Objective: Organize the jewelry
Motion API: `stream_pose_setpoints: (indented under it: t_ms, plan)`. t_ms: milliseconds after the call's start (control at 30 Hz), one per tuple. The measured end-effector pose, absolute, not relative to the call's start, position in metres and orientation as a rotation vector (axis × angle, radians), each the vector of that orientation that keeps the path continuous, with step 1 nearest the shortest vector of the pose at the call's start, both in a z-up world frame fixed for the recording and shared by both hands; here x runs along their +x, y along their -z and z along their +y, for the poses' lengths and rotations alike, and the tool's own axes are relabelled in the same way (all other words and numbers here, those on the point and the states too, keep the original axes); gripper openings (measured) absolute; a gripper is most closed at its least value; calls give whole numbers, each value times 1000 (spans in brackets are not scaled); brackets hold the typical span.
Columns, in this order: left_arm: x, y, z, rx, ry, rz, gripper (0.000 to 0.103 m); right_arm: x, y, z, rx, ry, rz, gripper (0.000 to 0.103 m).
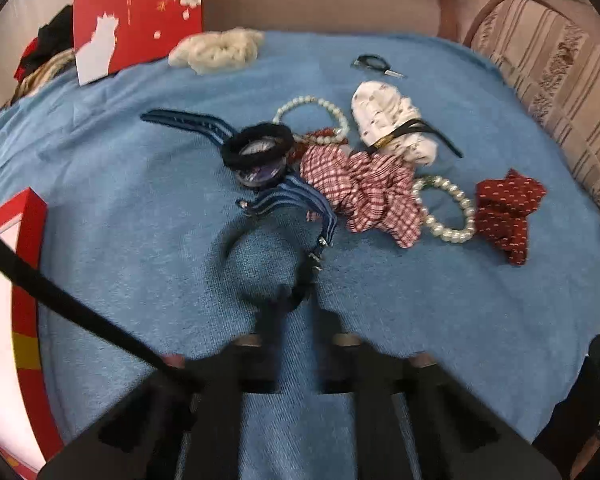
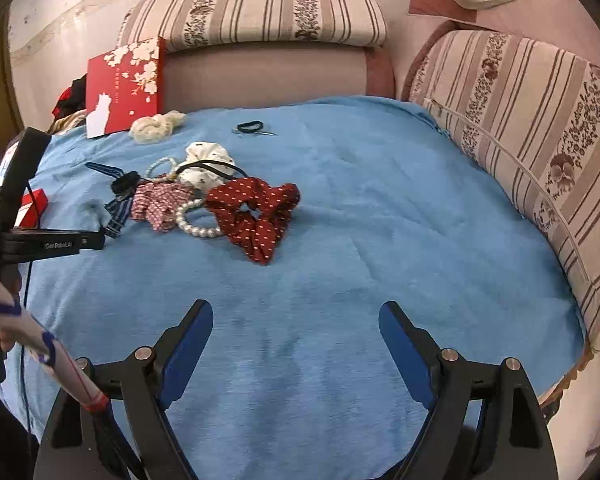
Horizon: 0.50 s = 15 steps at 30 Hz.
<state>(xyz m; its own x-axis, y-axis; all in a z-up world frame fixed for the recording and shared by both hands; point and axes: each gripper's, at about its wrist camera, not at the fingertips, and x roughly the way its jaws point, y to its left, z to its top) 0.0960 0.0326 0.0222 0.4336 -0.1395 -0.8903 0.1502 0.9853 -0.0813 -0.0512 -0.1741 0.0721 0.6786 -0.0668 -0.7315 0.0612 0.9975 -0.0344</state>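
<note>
**A:** How does the left gripper stand?

**B:** Its jaws are closed together. In the left wrist view the picture is blurred there, but the tips seem to pinch the near end of the blue striped hair clip, which lies on the blue towel. If the pads really press on it cannot be told for sure. In the right wrist view the same gripper comes in from the left edge and its tip meets the clip.

**A:** And the right gripper?

**B:** It is wide open, with nothing between the blue pads. It hangs over a bare part of the towel, well apart from the pile.

**A:** What lies around the clip?

**B:** A black hair tie rests on the middle of the clip. Just beside is a pink checked scrunchie, and a pearl bracelet touches it. Next is a dark red dotted scrunchie. Behind them is a second pearl bracelet and a white printed scrunchie with a black band over it.

**A:** Further away?

**B:** A small black elastic, a cream scrunchie, and a red box lid with white flowers standing at the back. One more red box is at the left edge.
</note>
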Motion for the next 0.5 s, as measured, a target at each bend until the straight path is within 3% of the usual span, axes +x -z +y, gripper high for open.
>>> stream_pose_setpoints:
  t_ms: [400,500]
  plan:
    - [-2,-60,84,-130,107,1042,5,-46,-66,-170,39,35,849,88]
    - [-9,-64,90,-206,78,1026,35,-49,-68,-163,39,15,851,88]
